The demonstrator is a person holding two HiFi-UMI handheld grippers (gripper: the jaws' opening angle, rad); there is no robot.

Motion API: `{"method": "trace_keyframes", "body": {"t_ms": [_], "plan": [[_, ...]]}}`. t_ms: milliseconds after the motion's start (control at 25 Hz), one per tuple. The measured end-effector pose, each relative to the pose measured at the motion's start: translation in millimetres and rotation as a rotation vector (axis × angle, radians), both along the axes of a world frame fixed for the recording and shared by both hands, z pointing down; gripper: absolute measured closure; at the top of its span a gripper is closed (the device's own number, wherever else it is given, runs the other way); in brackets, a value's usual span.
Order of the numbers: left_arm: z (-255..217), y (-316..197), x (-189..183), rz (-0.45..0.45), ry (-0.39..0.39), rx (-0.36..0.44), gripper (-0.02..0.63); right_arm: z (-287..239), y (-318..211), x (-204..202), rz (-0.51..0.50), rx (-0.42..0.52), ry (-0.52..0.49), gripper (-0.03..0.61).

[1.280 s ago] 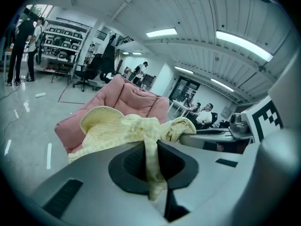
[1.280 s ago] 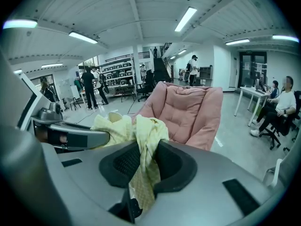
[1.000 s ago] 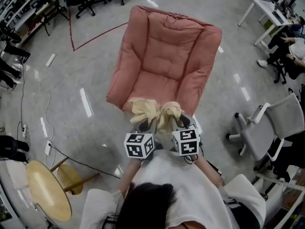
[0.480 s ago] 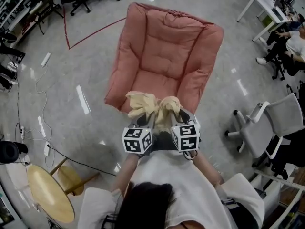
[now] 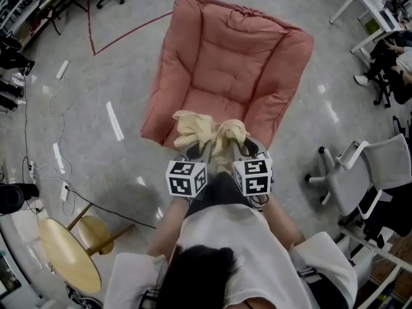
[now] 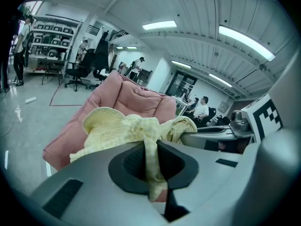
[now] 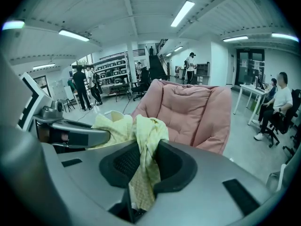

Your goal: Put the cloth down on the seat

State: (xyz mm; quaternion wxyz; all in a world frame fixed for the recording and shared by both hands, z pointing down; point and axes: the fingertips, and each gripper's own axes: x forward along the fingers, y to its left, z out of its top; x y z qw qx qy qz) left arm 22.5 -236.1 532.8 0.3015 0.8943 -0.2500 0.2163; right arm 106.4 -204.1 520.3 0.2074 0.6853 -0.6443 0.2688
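At the front edge of a pink cushioned seat [image 5: 235, 56], a pale yellow cloth [image 5: 207, 131] is held up, bunched between two claws side by side. The left claw [image 5: 194, 152] pinches one part of the cloth, and the right claw [image 5: 247, 149] pinches another.

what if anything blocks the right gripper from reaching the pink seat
Probably nothing, so yes: the right gripper, shut on the cloth, hangs by the front edge of the seat, with open air ahead.
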Motion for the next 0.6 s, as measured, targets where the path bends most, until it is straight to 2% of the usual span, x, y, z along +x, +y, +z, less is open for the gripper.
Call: {"method": "trace_keyframes", "body": {"t_ms": [600], "plan": [[57,-63,36,-0.054,-0.027,-0.083,0.565,57,-64,39,0.012,-0.082,-0.083,0.481]]}}
